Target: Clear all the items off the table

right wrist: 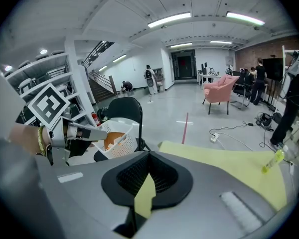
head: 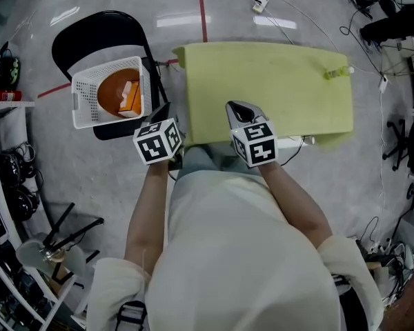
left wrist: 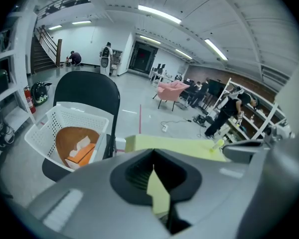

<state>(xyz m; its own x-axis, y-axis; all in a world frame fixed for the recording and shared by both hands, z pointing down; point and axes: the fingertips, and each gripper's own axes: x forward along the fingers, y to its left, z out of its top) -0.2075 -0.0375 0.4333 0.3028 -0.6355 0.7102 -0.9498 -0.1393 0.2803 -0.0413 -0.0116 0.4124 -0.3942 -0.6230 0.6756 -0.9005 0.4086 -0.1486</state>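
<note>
Head view: a small yellow-green bottle (head: 337, 72) lies at the table's (head: 262, 81) far right corner.
Left gripper view: the left tongs (left wrist: 158, 185) are pressed together and empty.
Right gripper view: the right tongs (right wrist: 142, 198) are likewise closed and empty. The bottle looks light and probably slippery, so it is best pinched at mid-body.

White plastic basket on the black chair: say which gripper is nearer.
Left. The left gripper is beside the white plastic basket, on its right in the head view; the right gripper is farther right, over the yellow-green table.

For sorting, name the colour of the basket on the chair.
White; the basket shows best in the head view.
</note>
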